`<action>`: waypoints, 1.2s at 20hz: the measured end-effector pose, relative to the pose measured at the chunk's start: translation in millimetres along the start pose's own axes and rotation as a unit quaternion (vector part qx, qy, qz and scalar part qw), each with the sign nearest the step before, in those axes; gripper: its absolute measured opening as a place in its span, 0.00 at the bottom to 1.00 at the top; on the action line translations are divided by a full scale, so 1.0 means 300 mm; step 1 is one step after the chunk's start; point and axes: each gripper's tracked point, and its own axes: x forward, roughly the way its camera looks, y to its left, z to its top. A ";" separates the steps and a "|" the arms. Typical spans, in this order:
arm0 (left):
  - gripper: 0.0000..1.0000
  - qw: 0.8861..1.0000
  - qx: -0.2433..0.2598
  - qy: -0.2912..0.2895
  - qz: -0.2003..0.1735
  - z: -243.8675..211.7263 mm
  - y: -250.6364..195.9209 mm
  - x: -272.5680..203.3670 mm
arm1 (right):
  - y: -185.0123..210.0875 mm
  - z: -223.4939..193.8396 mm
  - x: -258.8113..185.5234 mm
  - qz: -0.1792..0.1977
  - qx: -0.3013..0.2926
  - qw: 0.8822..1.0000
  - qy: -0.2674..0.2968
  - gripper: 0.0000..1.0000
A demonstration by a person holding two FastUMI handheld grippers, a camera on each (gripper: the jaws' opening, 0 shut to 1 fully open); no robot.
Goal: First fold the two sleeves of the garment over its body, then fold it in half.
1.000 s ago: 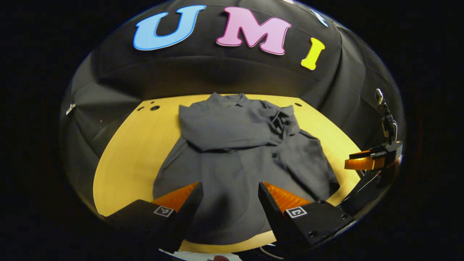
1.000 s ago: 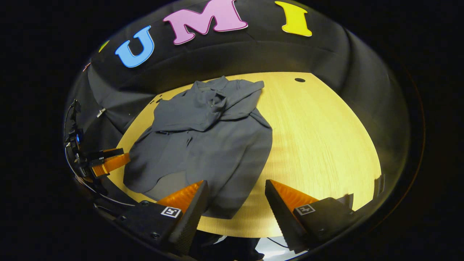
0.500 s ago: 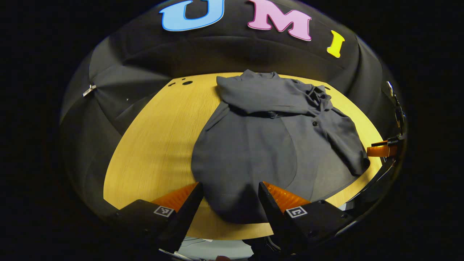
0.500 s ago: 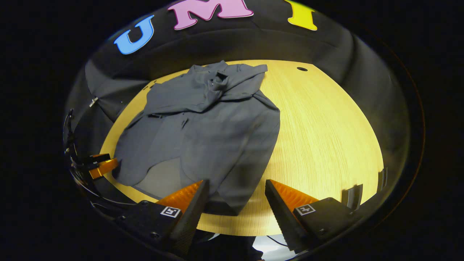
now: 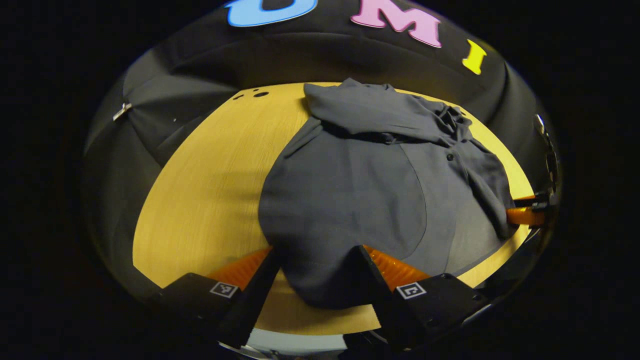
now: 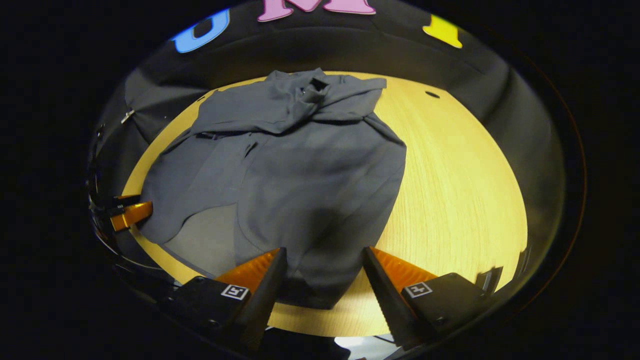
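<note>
In the left gripper view, the left claw (image 5: 316,272) stands wide apart at the near edge of the tabletop (image 5: 200,190), with the bottom hem of the dark grey shirt (image 5: 360,195) lying between its two fingers. Whether either finger touches the cloth cannot be told. In the right gripper view, the right claw (image 6: 324,272) is likewise spread wide, and the other hem corner of the shirt (image 6: 295,175) sits in its gap, neither finger pressing on it.

The shirt lies flat on the yellow wooden tabletop (image 6: 450,190), collar toward the booth's wall, both sleeves folded across the chest in a bunched heap near the collar.

Each claw carries small square black-and-white markers on its fingers; no brand or readable writing shows on the shirt.
</note>
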 end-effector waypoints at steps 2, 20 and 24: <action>0.97 1.000 0.022 -0.010 -0.012 0.003 -0.023 0.012 | 0.013 0.016 0.009 0.003 -0.002 1.000 -0.024 0.96; 0.06 0.994 0.023 0.063 -0.089 -0.036 -0.113 -0.038 | 0.052 -0.044 -0.060 0.072 -0.018 0.997 0.009 0.05; 0.06 0.990 -0.009 0.095 -0.106 -0.165 -0.136 -0.146 | 0.028 -0.128 -0.136 0.089 -0.009 0.996 0.027 0.05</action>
